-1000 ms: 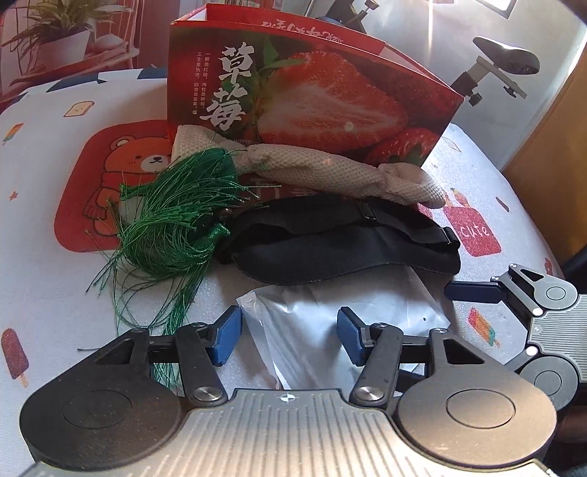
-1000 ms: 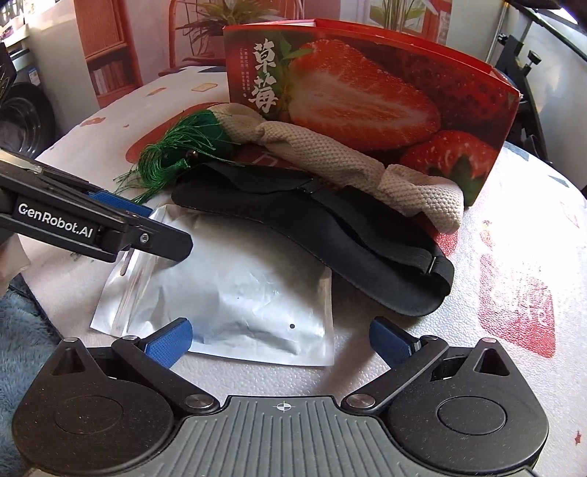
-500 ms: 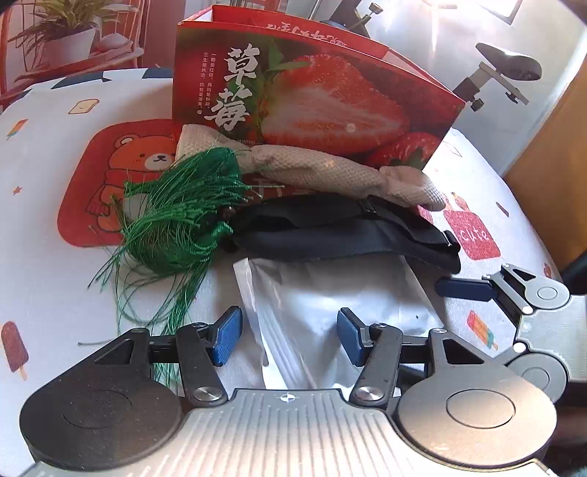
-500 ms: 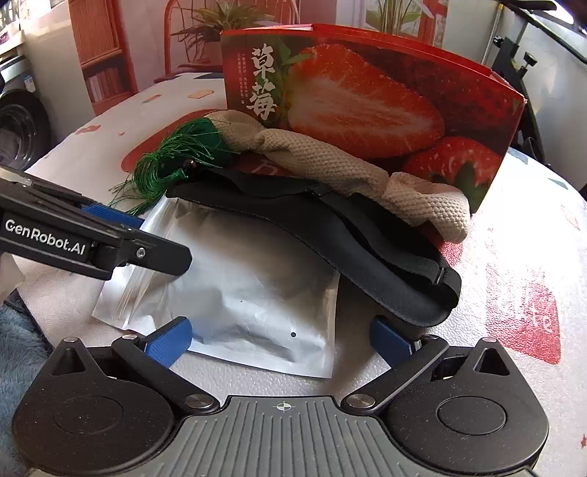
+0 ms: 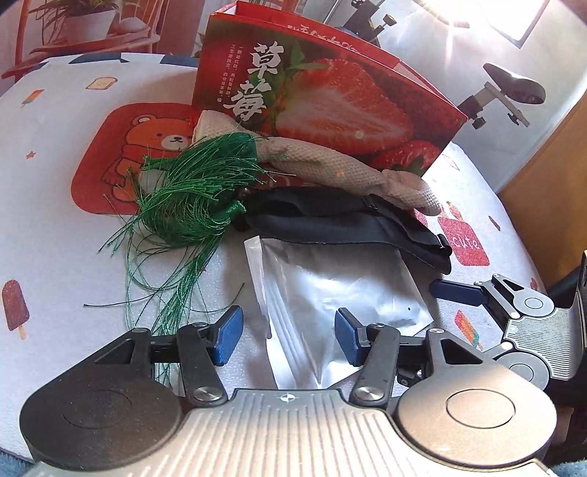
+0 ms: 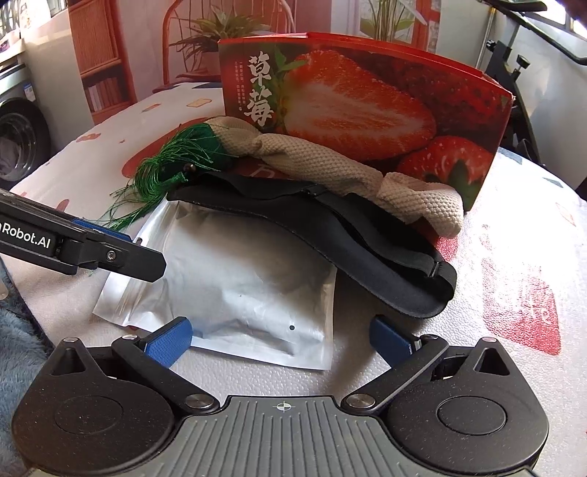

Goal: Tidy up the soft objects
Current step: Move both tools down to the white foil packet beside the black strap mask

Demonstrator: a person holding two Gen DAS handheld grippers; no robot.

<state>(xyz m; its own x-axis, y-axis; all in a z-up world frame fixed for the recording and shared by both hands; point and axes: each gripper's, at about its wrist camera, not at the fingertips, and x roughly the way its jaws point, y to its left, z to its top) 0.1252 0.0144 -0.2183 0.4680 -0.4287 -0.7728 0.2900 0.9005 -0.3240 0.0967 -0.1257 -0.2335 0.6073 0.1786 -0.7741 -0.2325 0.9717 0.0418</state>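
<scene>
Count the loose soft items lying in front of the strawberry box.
4: green tassel at left, beige woven cloth against the box, black eye mask below it, silver pouch nearest. More may be hidden.

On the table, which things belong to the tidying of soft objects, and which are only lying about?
For the job:
- silver pouch
- black eye mask
- beige cloth
- green tassel
- strawberry box, probably the container

Lying about:
- tablecloth
- plant
- shelf

The red strawberry box (image 5: 330, 106) carries two large white Chinese characters, 草莓, with columns of small print beside them too tiny to read. A red patch on the tablecloth (image 5: 464, 244) reads "Cute". The left gripper (image 6: 110, 253) shows "Robot.AI" in white, its start cut off.
</scene>
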